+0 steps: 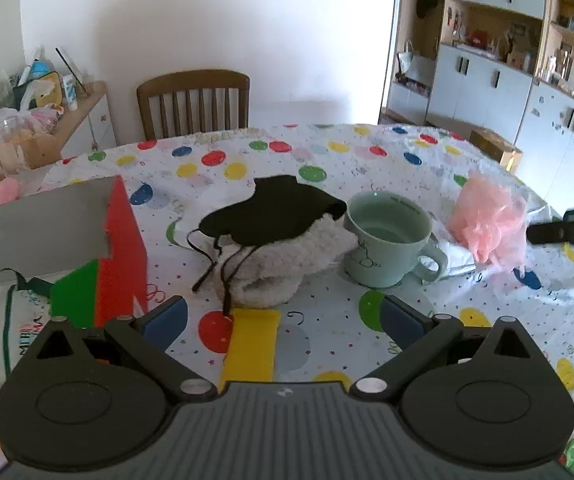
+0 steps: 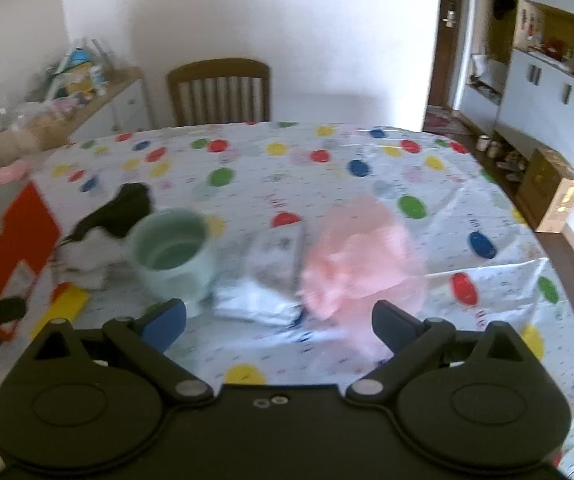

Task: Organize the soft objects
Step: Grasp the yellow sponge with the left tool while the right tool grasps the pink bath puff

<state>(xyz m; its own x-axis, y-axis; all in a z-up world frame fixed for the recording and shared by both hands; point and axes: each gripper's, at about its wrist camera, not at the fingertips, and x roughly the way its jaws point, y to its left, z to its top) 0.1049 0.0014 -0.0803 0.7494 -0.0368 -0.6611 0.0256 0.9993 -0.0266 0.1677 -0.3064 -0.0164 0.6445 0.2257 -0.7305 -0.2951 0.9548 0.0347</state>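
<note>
A black cloth mask (image 1: 275, 210) with dangling strings lies on a white fluffy cloth (image 1: 287, 268) in the middle of the table. A yellow cloth strip (image 1: 253, 344) lies just in front of my open left gripper (image 1: 283, 320). A pink mesh puff (image 1: 487, 220) sits at the right; in the right wrist view the pink puff (image 2: 363, 264) is blurred, just beyond my open, empty right gripper (image 2: 279, 320). The mask (image 2: 123, 208) and fluffy cloth (image 2: 87, 260) show at the left there.
A pale green mug (image 1: 387, 240) stands between the cloths and the puff, also in the right wrist view (image 2: 171, 256). A silver packet (image 2: 267, 280) lies beside it. A red and green open box (image 1: 115, 256) and a white tote bag (image 1: 7, 320) stand at the left. A chair (image 1: 195, 100) stands behind the table.
</note>
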